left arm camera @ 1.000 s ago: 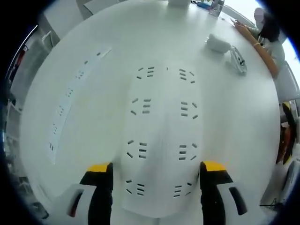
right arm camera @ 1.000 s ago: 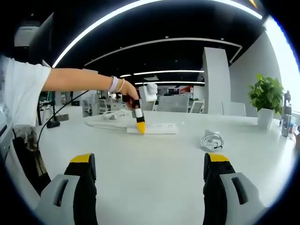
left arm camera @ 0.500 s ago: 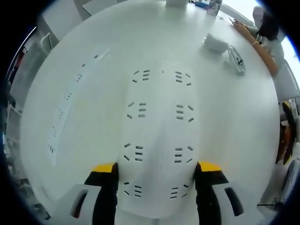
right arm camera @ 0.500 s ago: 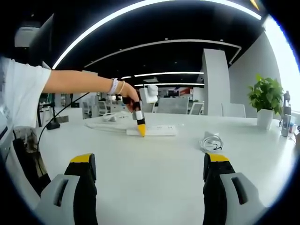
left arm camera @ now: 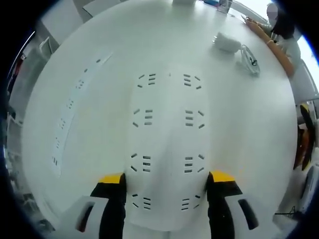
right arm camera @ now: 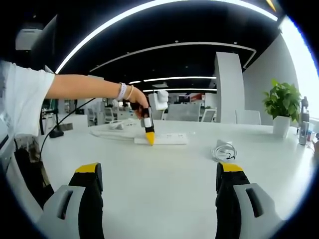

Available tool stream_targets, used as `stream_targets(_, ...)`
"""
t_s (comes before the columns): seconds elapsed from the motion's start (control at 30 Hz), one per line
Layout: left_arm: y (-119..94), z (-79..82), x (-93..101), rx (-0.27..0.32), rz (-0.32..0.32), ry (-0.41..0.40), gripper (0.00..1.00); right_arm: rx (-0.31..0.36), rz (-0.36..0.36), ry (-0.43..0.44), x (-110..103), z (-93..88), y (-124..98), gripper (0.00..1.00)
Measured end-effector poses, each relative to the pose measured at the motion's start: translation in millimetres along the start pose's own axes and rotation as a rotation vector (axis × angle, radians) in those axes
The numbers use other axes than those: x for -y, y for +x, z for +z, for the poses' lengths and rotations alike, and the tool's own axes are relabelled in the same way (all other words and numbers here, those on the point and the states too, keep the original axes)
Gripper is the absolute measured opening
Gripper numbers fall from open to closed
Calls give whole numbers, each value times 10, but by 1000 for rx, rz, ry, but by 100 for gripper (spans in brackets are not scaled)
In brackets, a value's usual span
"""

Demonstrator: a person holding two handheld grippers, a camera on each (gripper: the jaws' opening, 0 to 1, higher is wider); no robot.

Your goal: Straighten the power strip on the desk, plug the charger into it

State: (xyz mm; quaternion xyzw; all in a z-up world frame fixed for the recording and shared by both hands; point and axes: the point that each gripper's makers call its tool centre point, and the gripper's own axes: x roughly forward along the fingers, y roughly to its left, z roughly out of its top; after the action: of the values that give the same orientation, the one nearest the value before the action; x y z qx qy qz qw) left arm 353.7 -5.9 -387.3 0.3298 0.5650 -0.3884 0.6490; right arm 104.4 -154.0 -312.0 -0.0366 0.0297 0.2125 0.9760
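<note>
In the left gripper view, the left gripper [left arm camera: 166, 180] pointed down at the white power strip [left arm camera: 167, 149], which ran up the middle of the frame from the bottom edge; its two yellow-tipped jaws stood on either side of the strip's near end, just beside its long edges, though whether they pressed on it could not be told. A second, narrower strip [left arm camera: 75, 102] lay slanted at the left of the frame, apart from the first. At the upper right of the white counter [left arm camera: 249, 129] sat the white charger [left arm camera: 227, 43] with its coiled cable [left arm camera: 249, 60] just beside it, well apart from the power strip. In the right gripper view, the right gripper [right arm camera: 158, 181] hung above the counter with its jaws spread wide and nothing between them. There the power strip sat in the middle of the frame, the charger at right of centre, and a potted plant [right arm camera: 282, 105] at the far right.
</note>
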Motion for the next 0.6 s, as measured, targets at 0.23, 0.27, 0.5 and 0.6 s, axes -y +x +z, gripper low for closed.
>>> stream_targets(0.23, 0, -12, 12, -11, -4, 23, 66, 1, 5, -3, -13, 4, -1, 94)
stream_targets(0.27, -1, -14, 13, -11, -5, 26, 66, 2, 3, -2, -9, 7, -2, 94)
stream_targets(0.5, -16, -2, -84, -33, -9, 78, 66, 3, 4, -3, -17, 13, -2, 94)
stream_targets(0.6, -15, -22, -72, -49, -10, 117, 66, 4, 5, -5, -21, 17, -3, 94)
